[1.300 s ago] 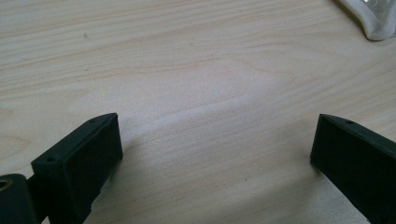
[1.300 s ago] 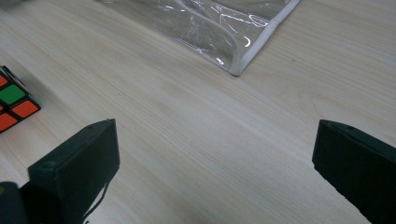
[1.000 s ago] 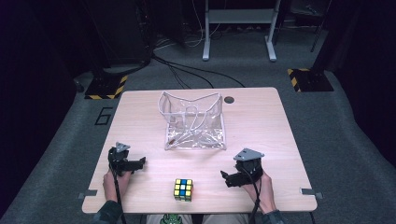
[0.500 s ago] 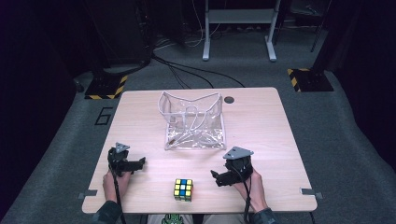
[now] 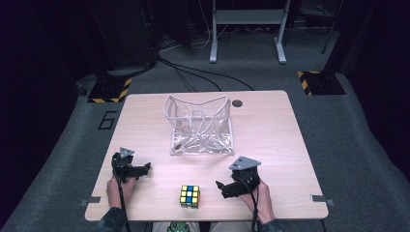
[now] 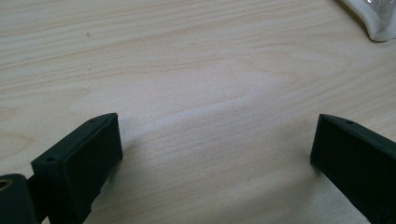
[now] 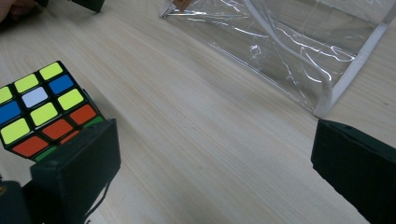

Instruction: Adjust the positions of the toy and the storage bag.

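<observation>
1. While its two black jaws stand wide apart with nothing between them, the right gripper (image 5: 223,186) hovers low over the near part of the table (image 5: 270,125), pointing toward the cube (image 5: 190,195).
2. Seen along the right gripper's own jaws, the cube (image 7: 44,108) sits just beyond the left jaw tip, partly hidden behind it; bare wood fills the gap between the jaws.
3. That cube is a small, hard-edged block of glossy coloured squares on black, resting flat close to the table's near edge, between the two grippers.
4. Near the table's left edge, the left gripper (image 5: 145,167) also has its jaws spread and empty; its own view shows plain wood grain between them, with a white-trimmed corner of the bag (image 6: 373,18) at the far upper right.
5. Pale, matte, straight-grained wood lies open between the cube and the bag, with room on both sides of the cube.
6. Farther out, the clear plastic bag (image 5: 199,126) stands in the middle of the table, crinkled and shiny, white piping along its edges, its top open.
7. From the right gripper view, the bag's (image 7: 280,51) nearest corner lies ahead, just beyond the right jaw.
8. A round cable hole (image 5: 237,103) marks the far edge of the tabletop.
</observation>
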Demonstrator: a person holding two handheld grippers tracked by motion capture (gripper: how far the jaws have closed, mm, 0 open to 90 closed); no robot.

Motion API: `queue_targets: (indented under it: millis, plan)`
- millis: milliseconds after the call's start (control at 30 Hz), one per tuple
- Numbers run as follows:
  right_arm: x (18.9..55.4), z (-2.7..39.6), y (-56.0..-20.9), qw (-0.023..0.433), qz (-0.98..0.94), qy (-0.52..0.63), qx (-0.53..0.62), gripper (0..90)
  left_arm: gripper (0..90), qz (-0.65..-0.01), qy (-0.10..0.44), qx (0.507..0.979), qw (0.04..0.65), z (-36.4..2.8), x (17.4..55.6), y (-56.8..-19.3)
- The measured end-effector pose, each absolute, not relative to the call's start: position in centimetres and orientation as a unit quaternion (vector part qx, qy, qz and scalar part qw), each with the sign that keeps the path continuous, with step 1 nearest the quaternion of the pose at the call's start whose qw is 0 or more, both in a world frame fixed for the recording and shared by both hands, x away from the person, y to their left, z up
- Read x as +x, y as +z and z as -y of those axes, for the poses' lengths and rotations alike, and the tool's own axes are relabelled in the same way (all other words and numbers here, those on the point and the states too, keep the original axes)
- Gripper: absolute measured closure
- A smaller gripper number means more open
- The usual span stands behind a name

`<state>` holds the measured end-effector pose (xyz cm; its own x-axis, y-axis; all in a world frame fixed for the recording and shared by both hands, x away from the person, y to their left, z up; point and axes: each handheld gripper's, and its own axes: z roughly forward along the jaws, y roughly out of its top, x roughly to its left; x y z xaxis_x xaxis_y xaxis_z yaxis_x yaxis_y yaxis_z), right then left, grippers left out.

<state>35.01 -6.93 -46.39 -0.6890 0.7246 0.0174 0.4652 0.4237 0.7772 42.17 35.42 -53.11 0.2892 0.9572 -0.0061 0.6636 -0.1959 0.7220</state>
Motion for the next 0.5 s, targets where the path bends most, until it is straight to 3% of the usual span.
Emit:
queue_targets:
  millis: [500]
  plan:
    - [34.6,3.5,-46.5,0.150,-0.854,0.390,0.311,1.0,2.0,-0.549,0.232,0.738,0.318,-35.4,42.2,-53.1]
